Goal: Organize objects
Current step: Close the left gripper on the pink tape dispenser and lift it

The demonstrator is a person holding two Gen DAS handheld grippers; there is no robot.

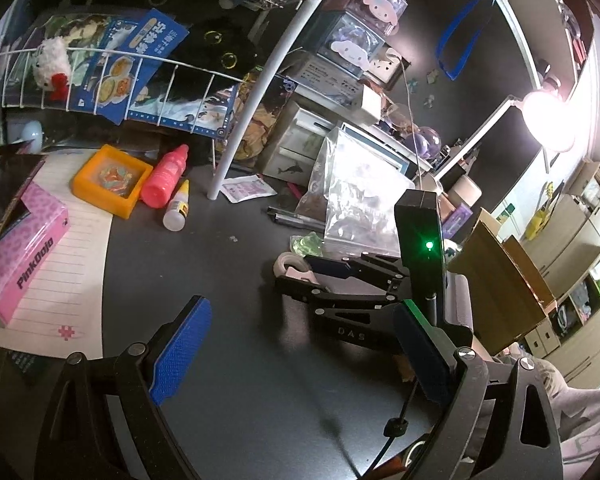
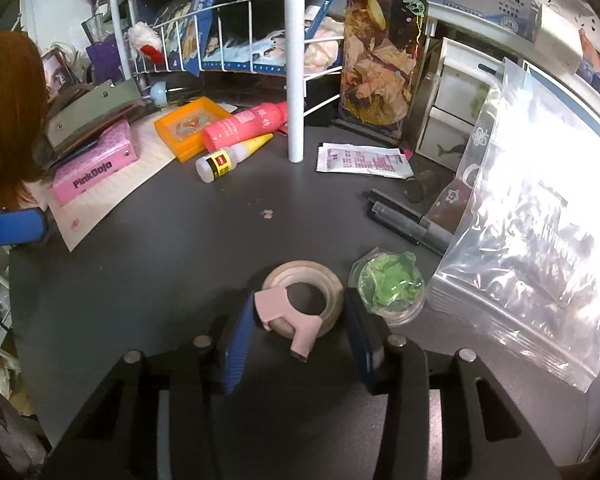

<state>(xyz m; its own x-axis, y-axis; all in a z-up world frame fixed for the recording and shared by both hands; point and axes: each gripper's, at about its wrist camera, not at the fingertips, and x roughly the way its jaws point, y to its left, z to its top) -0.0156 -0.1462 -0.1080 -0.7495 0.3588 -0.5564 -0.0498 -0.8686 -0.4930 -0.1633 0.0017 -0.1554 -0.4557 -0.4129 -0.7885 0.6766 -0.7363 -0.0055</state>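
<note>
Blue-padded right tongs [image 2: 296, 320] bracket a roll of clear tape [image 2: 305, 298] in its pink dispenser [image 2: 284, 316] on the dark table [image 2: 180, 264]; the left pad touches the dispenser, while the right pad looks just clear of the roll, so no firm grip shows. Just right of the roll lies a green trinket in a clear case [image 2: 392, 290], next to a zip bag [image 2: 532, 240]. Left tongs [image 1: 300, 360] hang wide open and empty over bare tabletop.
</note>
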